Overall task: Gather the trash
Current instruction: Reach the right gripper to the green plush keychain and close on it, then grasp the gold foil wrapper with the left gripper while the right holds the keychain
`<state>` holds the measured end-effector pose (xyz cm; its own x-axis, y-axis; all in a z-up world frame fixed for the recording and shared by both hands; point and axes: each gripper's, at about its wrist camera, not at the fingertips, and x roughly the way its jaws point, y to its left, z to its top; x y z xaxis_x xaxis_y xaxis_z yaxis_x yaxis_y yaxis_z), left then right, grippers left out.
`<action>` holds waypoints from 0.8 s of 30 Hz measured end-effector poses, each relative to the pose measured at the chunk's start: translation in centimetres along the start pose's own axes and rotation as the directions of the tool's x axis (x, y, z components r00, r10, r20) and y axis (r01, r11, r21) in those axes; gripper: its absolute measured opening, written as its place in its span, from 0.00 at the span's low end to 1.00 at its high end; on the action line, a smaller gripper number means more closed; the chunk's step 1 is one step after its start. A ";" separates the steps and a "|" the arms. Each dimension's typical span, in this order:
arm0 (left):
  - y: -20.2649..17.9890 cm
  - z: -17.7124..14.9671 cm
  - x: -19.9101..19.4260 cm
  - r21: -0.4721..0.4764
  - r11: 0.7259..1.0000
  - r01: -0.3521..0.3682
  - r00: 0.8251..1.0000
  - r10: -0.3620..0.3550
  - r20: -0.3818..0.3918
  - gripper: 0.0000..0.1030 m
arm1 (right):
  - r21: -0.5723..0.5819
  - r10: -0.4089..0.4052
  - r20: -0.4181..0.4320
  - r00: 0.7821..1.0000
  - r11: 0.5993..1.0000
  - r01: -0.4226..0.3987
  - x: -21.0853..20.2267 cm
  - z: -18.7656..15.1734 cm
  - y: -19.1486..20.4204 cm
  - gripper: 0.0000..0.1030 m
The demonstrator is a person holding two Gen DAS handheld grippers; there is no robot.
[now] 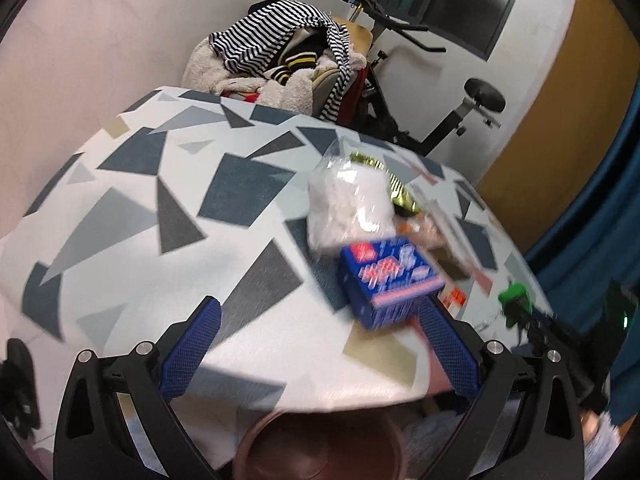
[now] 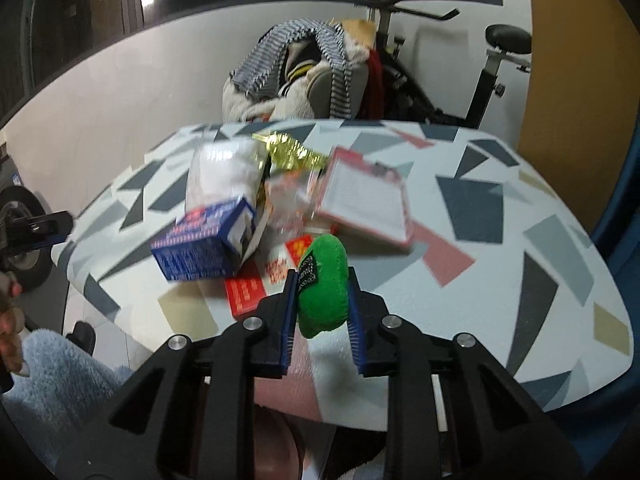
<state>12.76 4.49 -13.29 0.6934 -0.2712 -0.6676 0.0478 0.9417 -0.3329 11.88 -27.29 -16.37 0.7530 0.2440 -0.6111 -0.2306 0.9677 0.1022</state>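
My right gripper [image 2: 322, 278] is shut on a green soft pouch [image 2: 323, 284] with a black label, held just above the table's patterned cloth [image 2: 500, 248]. The pouch [image 1: 515, 300] also shows at the right of the left wrist view. My left gripper [image 1: 320, 306] is open over the cloth [image 1: 140, 208] with nothing between its fingers. A blue carton [image 1: 390, 280] lies just beyond its right fingertip. Behind the carton [image 2: 208, 244] sit a white plastic bag [image 2: 224, 176], a gold wrapper [image 2: 292, 154], a red-edged packet [image 2: 364, 200] and red cards [image 2: 244, 294].
A chair heaped with striped clothes [image 1: 280, 52] and an exercise bike [image 1: 440, 112] stand beyond the table's far edge. A round brown container [image 1: 320, 444] sits below the near edge. A person's pale blue sleeve [image 2: 52, 364] is at lower left.
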 end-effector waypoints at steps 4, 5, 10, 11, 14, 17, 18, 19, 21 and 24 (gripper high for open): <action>0.0 3.0 2.8 -0.080 0.994 0.078 0.997 -0.080 -0.019 0.94 | 0.007 -0.019 0.018 1.000 1.000 0.018 -0.1 0.2 -0.7 0.25; -0.2 3.9 3.8 -0.091 0.991 0.093 0.995 -0.095 -0.020 0.94 | 0.010 -0.022 0.016 1.000 1.000 0.021 0.0 0.1 -0.8 0.25; -1.1 7.8 10.1 -0.080 0.993 0.084 0.989 -0.093 -0.115 0.94 | 0.037 -0.026 0.004 1.000 0.999 0.026 0.6 -0.6 -1.8 0.25; -1.3 8.1 10.9 -0.073 0.994 0.075 0.988 -0.084 -0.128 0.94 | 0.040 -0.027 0.003 1.000 0.999 0.027 0.6 -0.7 -1.9 0.25; -1.8 9.4 13.7 -0.047 0.998 0.045 0.984 -0.052 -0.169 0.94 | 0.055 -0.036 -0.001 0.999 0.998 0.036 0.9 -1.0 -2.6 0.25; -2.6 10.0 14.9 -0.009 1.000 0.029 0.984 -0.030 -0.176 0.94 | 0.077 -0.044 -0.007 0.999 0.996 0.044 1.2 -1.2 -3.4 0.25; -2.8 10.0 15.0 0.001 1.000 0.016 0.984 -0.016 -0.175 0.94 | 0.082 -0.045 -0.008 0.999 0.996 0.045 1.2 -1.2 -3.6 0.25; -3.0 10.3 15.0 0.009 1.000 -0.002 0.986 0.004 -0.166 0.94 | 0.085 -0.047 -0.007 0.999 0.995 0.047 1.2 -1.2 -3.7 0.25; -3.3 10.9 14.4 0.016 1.000 -0.002 0.991 0.004 -0.131 0.94 | 0.088 -0.048 -0.003 0.999 0.995 0.048 1.2 -1.2 -3.9 0.25; -3.5 12.6 14.3 0.006 0.999 0.047 0.991 -0.046 -0.126 0.94 | 0.091 -0.046 -0.001 0.999 0.995 0.046 1.4 -1.0 -4.1 0.25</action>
<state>31.63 -0.16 -13.29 0.5941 -0.3367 -0.7305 0.0847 0.9293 -0.3595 13.31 -31.01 -18.43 0.7620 0.1993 -0.6162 -0.1389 0.9796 0.1451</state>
